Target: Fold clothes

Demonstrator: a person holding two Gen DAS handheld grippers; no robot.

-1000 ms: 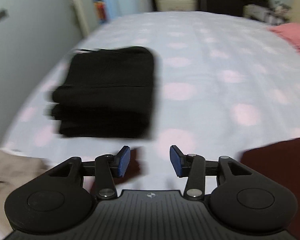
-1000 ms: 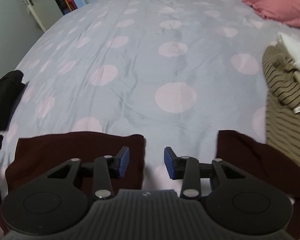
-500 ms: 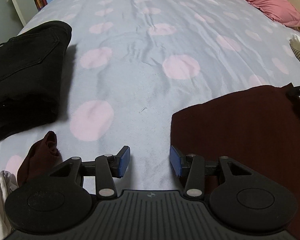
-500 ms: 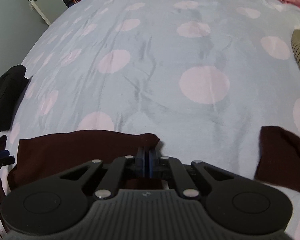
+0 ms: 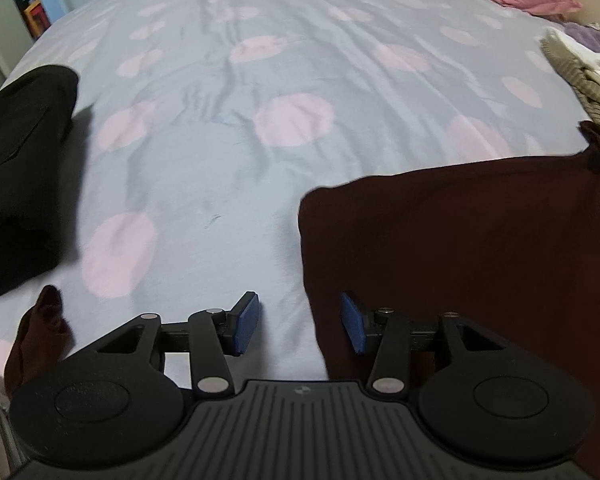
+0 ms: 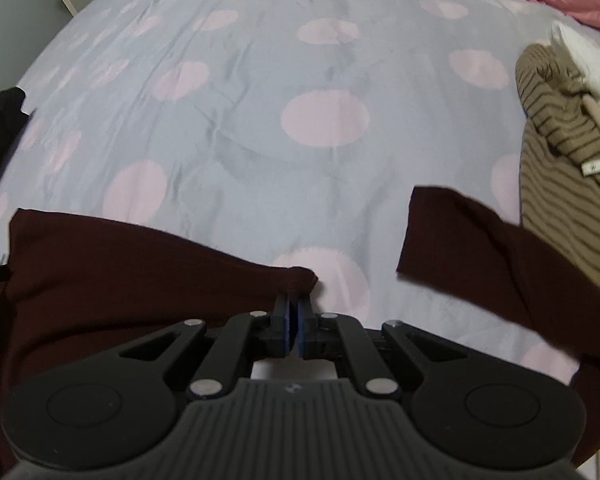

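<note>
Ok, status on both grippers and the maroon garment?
Right hand-held gripper shut on maroon garment corner. Left hand-held gripper open, at its other edge. Black folded clothes left, striped pile right.

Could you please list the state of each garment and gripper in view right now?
Dark maroon fabric garment: spread on the bed, top corner pinched.
Right gripper: shut on the maroon garment's corner.
Left gripper: open, holding nothing, at the garment's left edge.
Black folded garment: folded, lying apart.
Brown striped garment: crumpled, unfolded.
</note>
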